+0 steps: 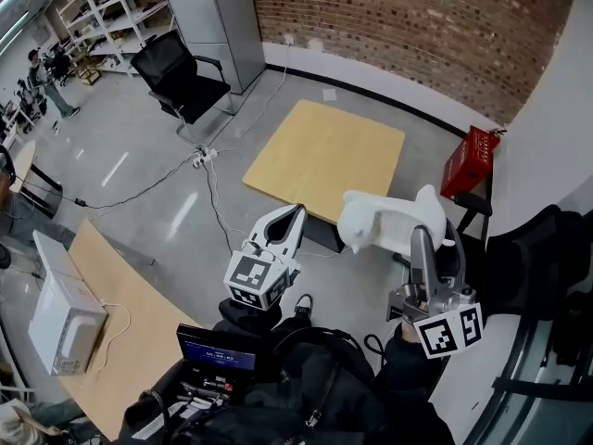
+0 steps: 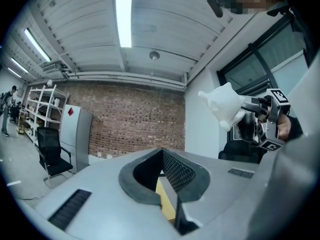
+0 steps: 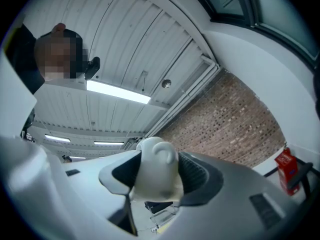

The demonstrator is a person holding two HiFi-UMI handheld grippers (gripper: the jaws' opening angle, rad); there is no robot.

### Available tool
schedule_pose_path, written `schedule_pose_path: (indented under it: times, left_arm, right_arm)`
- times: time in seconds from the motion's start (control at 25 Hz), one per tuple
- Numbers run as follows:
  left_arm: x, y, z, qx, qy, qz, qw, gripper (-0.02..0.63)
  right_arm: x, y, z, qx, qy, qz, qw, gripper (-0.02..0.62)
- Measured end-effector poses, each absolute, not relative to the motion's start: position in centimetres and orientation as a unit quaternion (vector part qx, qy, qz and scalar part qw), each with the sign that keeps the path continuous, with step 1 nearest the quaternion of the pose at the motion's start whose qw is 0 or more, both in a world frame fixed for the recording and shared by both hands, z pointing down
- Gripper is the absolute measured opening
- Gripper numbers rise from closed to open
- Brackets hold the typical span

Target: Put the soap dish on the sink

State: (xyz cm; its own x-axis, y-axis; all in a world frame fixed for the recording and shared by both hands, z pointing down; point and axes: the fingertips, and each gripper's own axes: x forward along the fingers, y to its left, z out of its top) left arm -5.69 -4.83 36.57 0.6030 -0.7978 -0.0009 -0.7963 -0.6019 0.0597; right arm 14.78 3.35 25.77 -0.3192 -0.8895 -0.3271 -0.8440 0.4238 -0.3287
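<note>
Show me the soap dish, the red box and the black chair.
soap dish (image 1: 380,222), head view, its white body
red box (image 1: 470,160), head view, its front face
black chair (image 1: 167,59), head view, its backrest

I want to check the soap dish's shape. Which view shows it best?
The head view: the white soap dish shows nearly whole, held in the right gripper. The left gripper view shows it small and far off. The right gripper view shows only one end between the jaws.
</note>
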Motion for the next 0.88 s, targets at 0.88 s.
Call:
schedule_pose_path:
  times: [0.88]
  left_arm:
    - [-7.9,-19.9,37.9,0.906,-0.419,-0.011,0.050,0.002]
  right_arm:
    - [11.9,-11.0,26.7,-0.565,0.794,-0.060,0.217,0.236]
